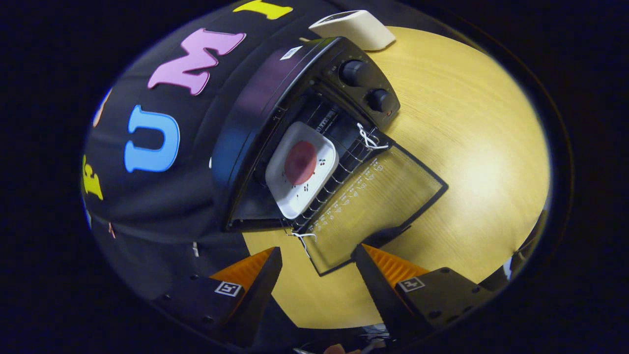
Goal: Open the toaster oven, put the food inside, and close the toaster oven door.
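Before the lowered oven door (378, 216), the tilted gripper (318, 255) hangs spread, empty.

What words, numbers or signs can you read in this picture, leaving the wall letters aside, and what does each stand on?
Nothing reads clearly.
Open oven door: rows of white print, too small to read.
Sticker on the toaster oven: blurred.
Knobs: surrounding marks too small.
Hand-held gripper, open just before the door's edge: a square coded marker on each finger, no words.
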`<action>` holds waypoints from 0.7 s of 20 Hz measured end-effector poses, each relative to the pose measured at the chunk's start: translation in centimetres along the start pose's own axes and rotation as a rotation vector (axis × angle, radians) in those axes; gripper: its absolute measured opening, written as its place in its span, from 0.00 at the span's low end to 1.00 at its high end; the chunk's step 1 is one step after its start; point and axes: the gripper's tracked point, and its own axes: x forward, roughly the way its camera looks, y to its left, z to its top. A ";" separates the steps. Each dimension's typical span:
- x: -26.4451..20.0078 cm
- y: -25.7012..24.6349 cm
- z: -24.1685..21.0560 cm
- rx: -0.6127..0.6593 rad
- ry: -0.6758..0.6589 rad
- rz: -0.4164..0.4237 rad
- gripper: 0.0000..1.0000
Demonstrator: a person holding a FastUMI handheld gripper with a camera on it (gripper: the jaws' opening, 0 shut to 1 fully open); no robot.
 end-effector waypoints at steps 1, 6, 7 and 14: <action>-0.5 -1.1 -0.7 -0.073 0.020 -0.023 0.98; -1.4 -4.8 -3.9 -0.353 0.105 -0.099 0.99; -1.2 -5.3 -4.5 -0.404 0.123 -0.107 0.99; 1.7 -9.1 -6.0 -0.630 0.126 -0.208 0.99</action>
